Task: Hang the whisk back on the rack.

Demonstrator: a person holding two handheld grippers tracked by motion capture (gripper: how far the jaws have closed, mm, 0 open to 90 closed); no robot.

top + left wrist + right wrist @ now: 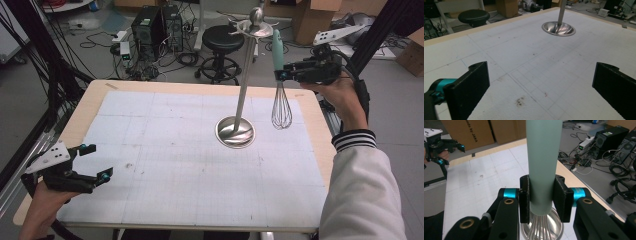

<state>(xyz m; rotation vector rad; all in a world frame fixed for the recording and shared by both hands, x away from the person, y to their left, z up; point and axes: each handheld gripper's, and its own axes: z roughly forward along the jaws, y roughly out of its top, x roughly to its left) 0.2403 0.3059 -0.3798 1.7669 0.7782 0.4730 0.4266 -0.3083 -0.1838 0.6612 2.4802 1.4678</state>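
At about 8 o'clock on the table (95,95), the left gripper (95,162) hovers just above the white gridded mat (165,150), jaws spread wide with nothing between them; in the left gripper view its ribbed black pads (474,82) frame bare, faintly stained mat.

Near the centre, toward 1 o'clock, stands the rack (242,75): a slim polished steel pole rising from a round, dished, mirror-bright base, topped by a ball and a ring of small hooks.

Just right of it, at about 2 o'clock, the whisk (280,85) hangs upright in the air, its wire balloon down and clear of the mat. Its smooth, matte, pale-teal cylindrical handle is clamped between the jaws of the right gripper (278,74); the right gripper view shows the pads pressing both sides of the handle, the wires and steel base below.

The step in hand looks like carrying the whisk to the rack for hanging. The next move would call for raising the handle's top to hook height and easing it leftward onto a hook without knocking the pole.
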